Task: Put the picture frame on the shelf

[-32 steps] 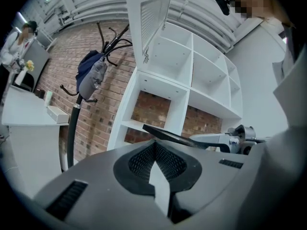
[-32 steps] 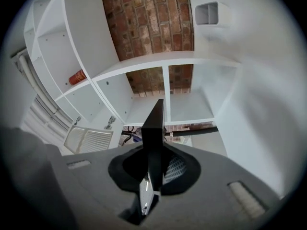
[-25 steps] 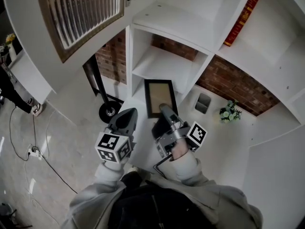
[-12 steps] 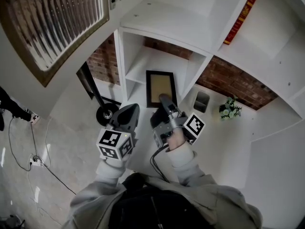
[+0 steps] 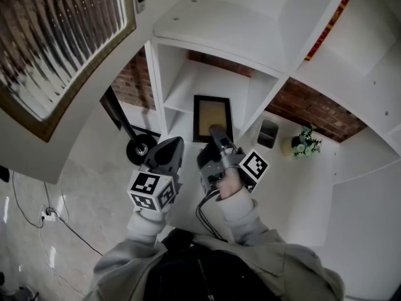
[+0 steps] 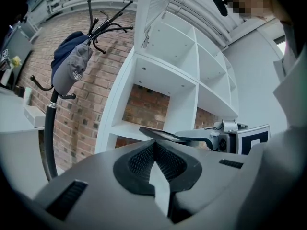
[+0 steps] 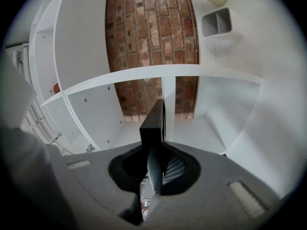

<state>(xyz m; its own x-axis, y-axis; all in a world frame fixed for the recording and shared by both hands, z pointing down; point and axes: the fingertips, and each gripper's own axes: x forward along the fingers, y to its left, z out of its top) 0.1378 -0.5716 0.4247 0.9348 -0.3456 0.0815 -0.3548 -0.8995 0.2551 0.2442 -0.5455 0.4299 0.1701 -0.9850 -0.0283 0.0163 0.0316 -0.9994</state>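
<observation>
The picture frame (image 5: 212,118), black with a tan centre, lies flat in front of the lower opening of the white shelf unit (image 5: 210,24). My right gripper (image 5: 217,134) is shut on its near edge. In the right gripper view the frame (image 7: 154,121) stands edge-on between the pads, pointing at a shelf board (image 7: 196,128). My left gripper (image 5: 171,145) hangs just left of the right one, shut and holding nothing. The left gripper view shows its shut pads (image 6: 154,150), with the frame (image 6: 158,133) and the right gripper's fingers (image 6: 201,138) beyond them.
A black coat stand (image 5: 122,121) with a round base (image 5: 140,149) stands left of the shelf, a cap (image 6: 72,68) hanging on it. A grey holder (image 5: 267,133) and a small potted plant (image 5: 306,143) sit on the white surface at the right. A louvred door (image 5: 56,36) hangs open at the upper left.
The right gripper has carried the frame a little forward, toward the shelf opening. The left gripper has kept its place beside it. The view has shifted.
</observation>
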